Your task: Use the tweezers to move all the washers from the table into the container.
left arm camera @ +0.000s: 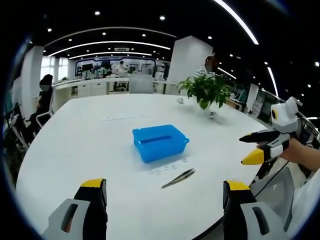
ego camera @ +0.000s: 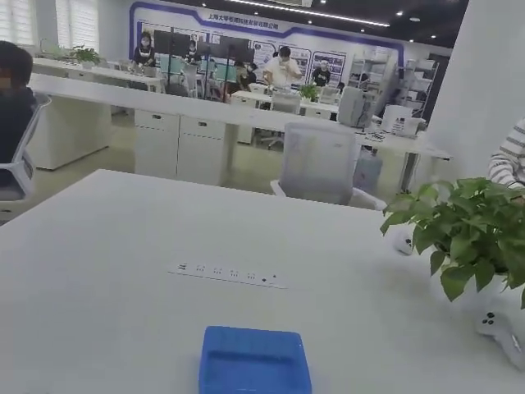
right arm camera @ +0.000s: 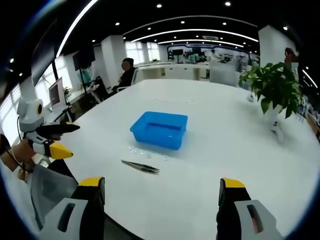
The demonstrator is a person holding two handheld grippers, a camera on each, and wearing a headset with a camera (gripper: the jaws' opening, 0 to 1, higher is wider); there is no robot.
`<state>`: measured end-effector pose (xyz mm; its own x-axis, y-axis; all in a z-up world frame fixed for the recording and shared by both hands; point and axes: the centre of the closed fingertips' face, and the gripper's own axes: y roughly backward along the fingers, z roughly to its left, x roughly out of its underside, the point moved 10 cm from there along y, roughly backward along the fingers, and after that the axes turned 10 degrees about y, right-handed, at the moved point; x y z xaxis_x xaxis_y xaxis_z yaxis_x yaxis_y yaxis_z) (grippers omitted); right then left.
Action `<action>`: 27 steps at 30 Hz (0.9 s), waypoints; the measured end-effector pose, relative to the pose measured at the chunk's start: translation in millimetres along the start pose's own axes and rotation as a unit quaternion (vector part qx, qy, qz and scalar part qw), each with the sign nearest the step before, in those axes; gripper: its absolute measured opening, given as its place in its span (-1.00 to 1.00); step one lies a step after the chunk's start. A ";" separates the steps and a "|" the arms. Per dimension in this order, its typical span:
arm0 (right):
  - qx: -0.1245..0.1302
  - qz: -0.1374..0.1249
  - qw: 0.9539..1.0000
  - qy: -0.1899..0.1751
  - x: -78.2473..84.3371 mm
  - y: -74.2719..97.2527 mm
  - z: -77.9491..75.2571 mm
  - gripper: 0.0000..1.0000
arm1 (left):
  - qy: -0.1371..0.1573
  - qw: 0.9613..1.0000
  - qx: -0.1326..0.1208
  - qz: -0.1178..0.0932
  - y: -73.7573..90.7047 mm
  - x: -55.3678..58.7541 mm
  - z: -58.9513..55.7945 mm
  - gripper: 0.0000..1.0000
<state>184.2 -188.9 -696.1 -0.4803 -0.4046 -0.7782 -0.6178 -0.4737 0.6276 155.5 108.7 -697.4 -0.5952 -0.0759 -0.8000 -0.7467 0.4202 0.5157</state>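
On the white table (ego camera: 98, 287) (left arm camera: 75, 150) (right arm camera: 225, 145) the blue rectangular plastic container (ego camera: 254, 361) (left arm camera: 160, 141) (right arm camera: 159, 129) sits open-topped. Its inside shows smooth blue floor and walls, and whether anything small lies in it cannot be told. Just beside the container's near long wall, apart from it, a short row of small pale ring washers (left arm camera: 166, 169) (right arm camera: 142, 153) lies flat on the table. Slim metal tweezers (left arm camera: 178, 178) (right arm camera: 140, 167) lie flat on the side of the washers away from the container, near them and touched by neither claw. The left claw (left arm camera: 164, 184) (right arm camera: 70, 140) hangs over the table edge on the container's near side, well apart from it, its yellow-tipped jaws spread wide. The right claw (right arm camera: 160, 182) (left arm camera: 247, 148) is held likewise on that near side, jaws also parted, gripped by a hand (left arm camera: 300, 152) and pointing across toward the container. Beyond the container's far side stands a leafy green potted plant (ego camera: 472, 230) (left arm camera: 206, 90) (right arm camera: 272, 87).
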 end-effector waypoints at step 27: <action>-0.012 0.028 0.999 0.010 -8.3 -26.4 -5.5 0.86 | -0.055 0.994 0.046 0.079 -52.7 7.6 10.7 0.21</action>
<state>207.9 -177.4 -706.0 -0.5003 -0.4468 -0.7417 -0.5759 -0.4679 0.6703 193.5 95.7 -733.9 -0.6627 0.0945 -0.7429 -0.6136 0.5003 0.6109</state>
